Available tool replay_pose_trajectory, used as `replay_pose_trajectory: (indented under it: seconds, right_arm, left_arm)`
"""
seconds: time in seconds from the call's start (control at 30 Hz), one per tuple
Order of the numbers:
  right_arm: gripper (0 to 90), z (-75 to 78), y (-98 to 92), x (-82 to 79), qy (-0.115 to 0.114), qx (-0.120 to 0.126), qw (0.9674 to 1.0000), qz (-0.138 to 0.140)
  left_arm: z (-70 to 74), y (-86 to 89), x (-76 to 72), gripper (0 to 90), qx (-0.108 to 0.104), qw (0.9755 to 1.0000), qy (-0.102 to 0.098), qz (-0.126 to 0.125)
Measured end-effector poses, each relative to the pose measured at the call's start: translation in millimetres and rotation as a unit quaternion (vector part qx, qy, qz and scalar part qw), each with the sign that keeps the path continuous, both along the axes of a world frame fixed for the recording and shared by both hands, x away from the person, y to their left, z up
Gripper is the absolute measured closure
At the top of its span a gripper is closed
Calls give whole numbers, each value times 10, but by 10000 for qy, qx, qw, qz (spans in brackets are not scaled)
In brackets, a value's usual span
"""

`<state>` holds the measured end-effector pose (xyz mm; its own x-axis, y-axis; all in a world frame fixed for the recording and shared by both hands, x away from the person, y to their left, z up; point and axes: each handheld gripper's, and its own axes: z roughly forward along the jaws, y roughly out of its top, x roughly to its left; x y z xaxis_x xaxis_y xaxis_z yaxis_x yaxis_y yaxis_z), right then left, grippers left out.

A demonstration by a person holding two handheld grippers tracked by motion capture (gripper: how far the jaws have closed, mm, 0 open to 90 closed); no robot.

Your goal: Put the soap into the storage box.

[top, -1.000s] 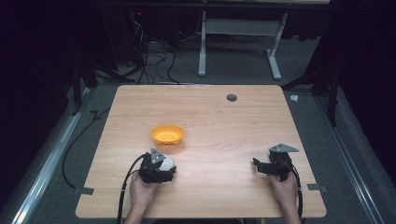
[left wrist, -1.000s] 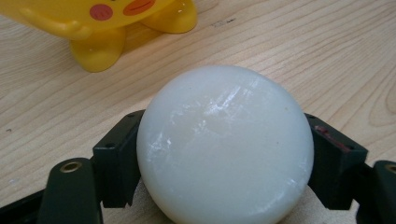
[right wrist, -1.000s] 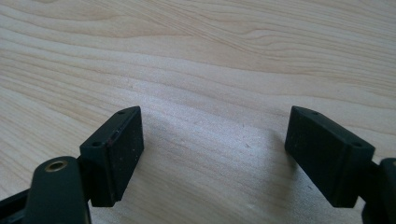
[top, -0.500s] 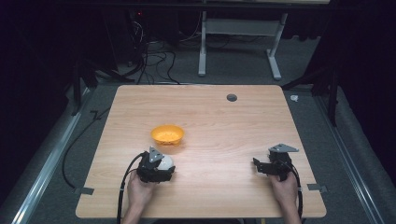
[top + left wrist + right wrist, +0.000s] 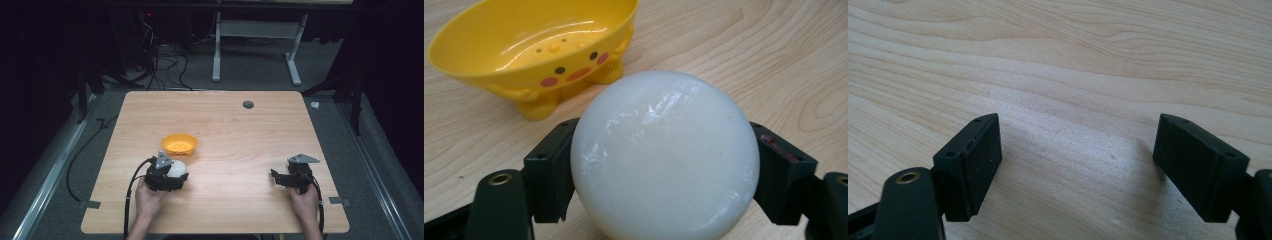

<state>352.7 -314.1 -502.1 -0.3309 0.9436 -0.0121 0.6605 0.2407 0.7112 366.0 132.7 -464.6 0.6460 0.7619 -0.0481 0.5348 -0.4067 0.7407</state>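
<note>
A white ball [image 5: 664, 155] sits between the black jaws of my left gripper [image 5: 664, 165], which is shut on it. In the high view that ball [image 5: 177, 169] shows at the left gripper [image 5: 172, 175], near the table's front left. Just beyond it stands a small yellow bowl [image 5: 179, 144] with a chick face [image 5: 536, 50], upright and holding nothing. My right gripper [image 5: 276, 177] rests low over the table at the front right; its jaws stand wide apart [image 5: 1078, 160] over bare wood.
The wooden table [image 5: 240, 130] has a small dark round grommet [image 5: 248, 104] near its far edge. Cables trail from both grippers toward the front edge. A grey desk frame [image 5: 255, 45] and cables lie on the floor beyond the table.
The left gripper with the white ball has shifted slightly toward the front of the table. The right gripper has stayed in place.
</note>
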Motion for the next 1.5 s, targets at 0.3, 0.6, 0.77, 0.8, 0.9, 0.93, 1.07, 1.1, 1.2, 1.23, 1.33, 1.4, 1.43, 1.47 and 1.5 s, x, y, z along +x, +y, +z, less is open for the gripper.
replay_pose_trajectory:
  seconds: [0.3, 0.6, 0.77, 0.8, 0.9, 0.93, 1.07, 1.1, 1.2, 1.23, 1.33, 1.4, 1.43, 1.47, 1.5]
  right_arm:
    - [204, 0, -2, 0, 0, 1, 10000, 6]
    - [205, 0, -2, -1, 1, 3, 10000, 6]
    - [205, 0, -2, -1, 2, 3, 10000, 7]
    - [205, 0, -3, -1, 2, 3, 10000, 8]
    - [205, 1, -3, -1, 4, 4, 10000, 5]
    - [204, 1, -3, -1, 4, 4, 10000, 4]
    - [205, 0, -3, -1, 1, 1, 10000, 7]
    - [204, 0, -3, -1, 2, 1, 10000, 8]
    - [205, 0, -3, -1, 1, 0, 10000, 9]
    - [205, 0, -3, -1, 1, -1, 10000, 8]
    - [205, 0, -3, -1, 3, 2, 10000, 9]
    - [204, 0, -3, -3, 3, 2, 10000, 7]
    - [205, 0, -3, -3, 4, 1, 10000, 7]
    - [204, 0, -4, -2, 3, 0, 10000, 10]
    - [205, 0, -4, -3, 4, 3, 10000, 9]
  left_arm:
    - [117, 27, 38, 248, -21, 9999, 100, -60]
    - [230, 70, 64, 249, -75, 9999, 80, -43]
    - [277, 68, 101, 248, -29, 10000, 49, 23]
    - [287, 68, 109, 249, -29, 10000, 53, 17]
    - [315, 72, 142, 248, -115, 9999, 70, 19]
    - [321, 77, 154, 248, -146, 9999, 81, 19]
    - [349, 78, 211, 248, -153, 9998, 82, 42]
    - [358, 77, 225, 248, -165, 9998, 90, 31]
    - [404, 71, 283, 248, -251, 9996, 83, 15]
    - [415, 68, 298, 248, -259, 9996, 79, 19]
    - [454, 52, 358, 248, -278, 9996, 49, 32]
    - [474, 47, 400, 248, -316, 9995, 72, 44]
    - [482, 44, 419, 248, -317, 9994, 65, 75]
    - [488, 40, 436, 248, -320, 9994, 68, 118]
    - [496, 40, 454, 248, -312, 9994, 88, 133]
